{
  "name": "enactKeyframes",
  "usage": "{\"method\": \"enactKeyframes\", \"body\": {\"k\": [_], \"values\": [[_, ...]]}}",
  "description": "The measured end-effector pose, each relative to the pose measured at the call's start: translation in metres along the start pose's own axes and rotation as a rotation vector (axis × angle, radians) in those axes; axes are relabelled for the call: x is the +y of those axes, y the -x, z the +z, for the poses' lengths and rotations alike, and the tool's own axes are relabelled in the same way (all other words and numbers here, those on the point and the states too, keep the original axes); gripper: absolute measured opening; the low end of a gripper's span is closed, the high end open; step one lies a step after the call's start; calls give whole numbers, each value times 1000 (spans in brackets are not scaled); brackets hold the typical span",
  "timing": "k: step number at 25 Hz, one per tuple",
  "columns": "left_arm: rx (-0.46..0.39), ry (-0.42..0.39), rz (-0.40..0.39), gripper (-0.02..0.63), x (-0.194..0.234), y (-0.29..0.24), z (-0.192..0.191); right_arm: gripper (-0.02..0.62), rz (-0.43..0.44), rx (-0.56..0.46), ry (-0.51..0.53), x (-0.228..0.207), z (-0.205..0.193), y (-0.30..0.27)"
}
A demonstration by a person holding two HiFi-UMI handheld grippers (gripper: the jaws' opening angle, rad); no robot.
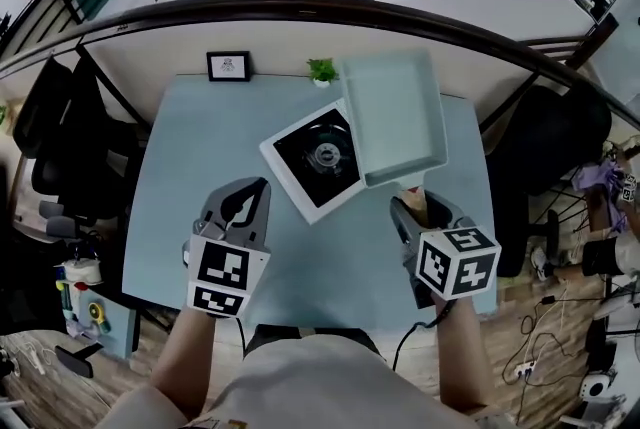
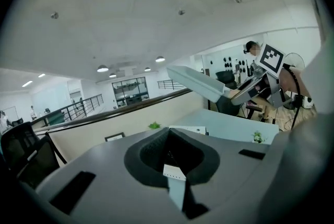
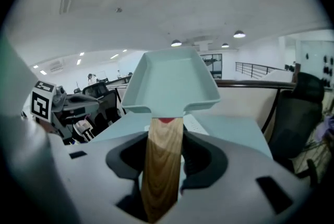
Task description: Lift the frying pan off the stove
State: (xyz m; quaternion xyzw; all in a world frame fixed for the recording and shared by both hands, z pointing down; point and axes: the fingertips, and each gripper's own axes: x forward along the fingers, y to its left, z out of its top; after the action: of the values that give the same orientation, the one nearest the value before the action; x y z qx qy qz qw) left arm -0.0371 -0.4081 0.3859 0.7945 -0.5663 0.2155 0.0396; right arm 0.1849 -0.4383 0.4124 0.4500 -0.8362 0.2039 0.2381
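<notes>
A pale green square frying pan point(image 1: 395, 117) hangs in the air, tilted, over the right corner of the white stove point(image 1: 318, 157) with its black burner. My right gripper point(image 1: 415, 207) is shut on the pan's wooden handle point(image 3: 163, 165), which runs between its jaws up to the pan point(image 3: 175, 82). Nothing rests on the burner. My left gripper point(image 1: 255, 192) hovers over the table's front left, jaws together and empty. In the left gripper view, which points up and across, the pan point(image 2: 195, 82) shows at upper right with the stove point(image 2: 189, 130) below it.
The stove lies on a light blue table point(image 1: 200, 167). At the table's back edge stand a small picture frame point(image 1: 228, 66) and a little green plant point(image 1: 322, 70). Black chairs flank the table at left point(image 1: 60, 147) and right point(image 1: 560, 147). A dark railing curves behind.
</notes>
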Motion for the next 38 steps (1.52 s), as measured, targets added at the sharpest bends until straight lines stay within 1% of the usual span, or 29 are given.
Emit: {"method": "enactKeyframes", "body": {"k": [6,9,13,16,18,24,30,33,38], "values": [[-65,-37,6,3,-3,29,32,183,-61,-124,-61,0,17,58],[-78,-30,-6,3,-6,41,39,183,-77,-156,-81,3,15,82],[-87,-17,-24,3,-18,59,42,183,-102,-157,-72,5,1,111],[-89,-35,-30,3,-28,69,43,183,-86,-159,-94,6,-14,127],[-81,-37,-33,3,-32,75,38,183,-81,-148,-102,6,-25,134],[-48,-25,-31,3,-38,86,22,183,-104,-118,-105,5,-50,145],[-56,-49,-28,3,-40,87,27,184,-94,-103,-99,6,-55,145],[-54,-54,-27,3,-40,86,25,183,-79,-106,-106,7,-54,143],[-57,-54,-22,3,-40,84,25,183,-80,-99,-100,5,-53,142]]}}
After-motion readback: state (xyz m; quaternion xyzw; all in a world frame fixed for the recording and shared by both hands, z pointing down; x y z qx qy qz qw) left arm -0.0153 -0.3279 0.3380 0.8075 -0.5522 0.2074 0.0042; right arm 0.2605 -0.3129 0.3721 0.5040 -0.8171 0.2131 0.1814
